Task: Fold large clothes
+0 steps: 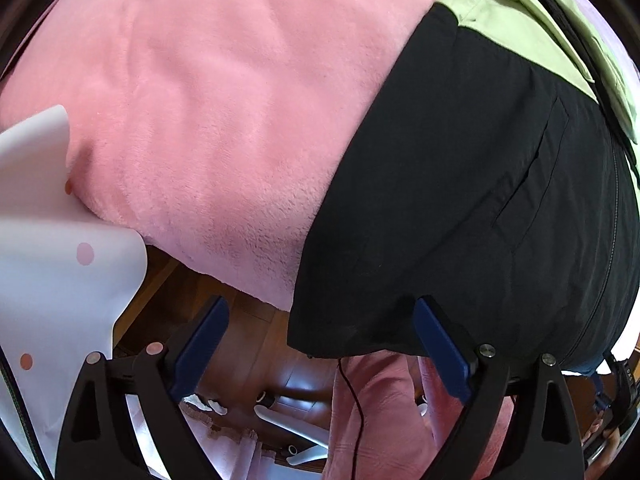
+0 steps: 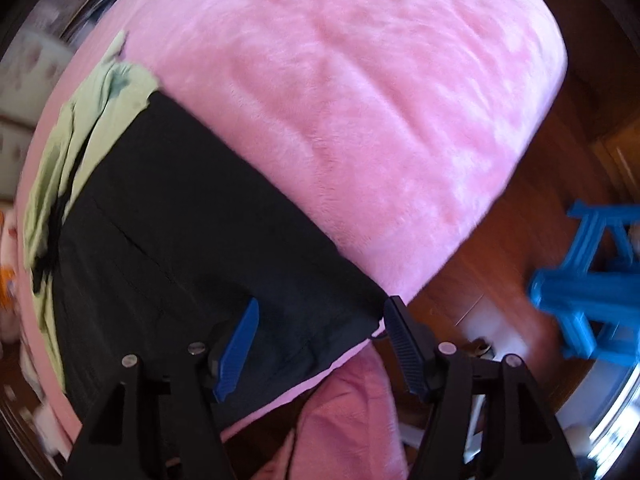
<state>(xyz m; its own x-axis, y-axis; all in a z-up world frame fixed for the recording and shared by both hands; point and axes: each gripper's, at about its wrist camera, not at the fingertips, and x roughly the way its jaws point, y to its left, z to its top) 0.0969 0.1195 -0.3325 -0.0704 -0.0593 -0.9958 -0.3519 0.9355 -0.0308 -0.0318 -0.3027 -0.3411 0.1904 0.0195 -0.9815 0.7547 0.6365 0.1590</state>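
Observation:
A large jacket, black [image 1: 480, 208] in its lower part and light green [image 1: 516, 12] at the top, lies flat on a pink fluffy blanket [image 1: 224, 100]. Its hem hangs over the near edge. My left gripper [image 1: 320, 320] is open and empty at the hem's left corner, its right finger [image 1: 440, 348] against the black cloth. In the right wrist view the jacket [image 2: 180, 220] lies left of centre on the blanket [image 2: 360, 100]. My right gripper [image 2: 320, 316] is open, its jaws either side of the hem's right corner, not closed on it.
A white sheet with pink dots [image 1: 52, 240] lies at the left edge of the blanket. Below is dark wooden floor [image 1: 248, 344] with a white stand. A blue plastic stool [image 2: 588, 280] stands on the floor to the right. Pink cloth [image 2: 352, 420] is below the grippers.

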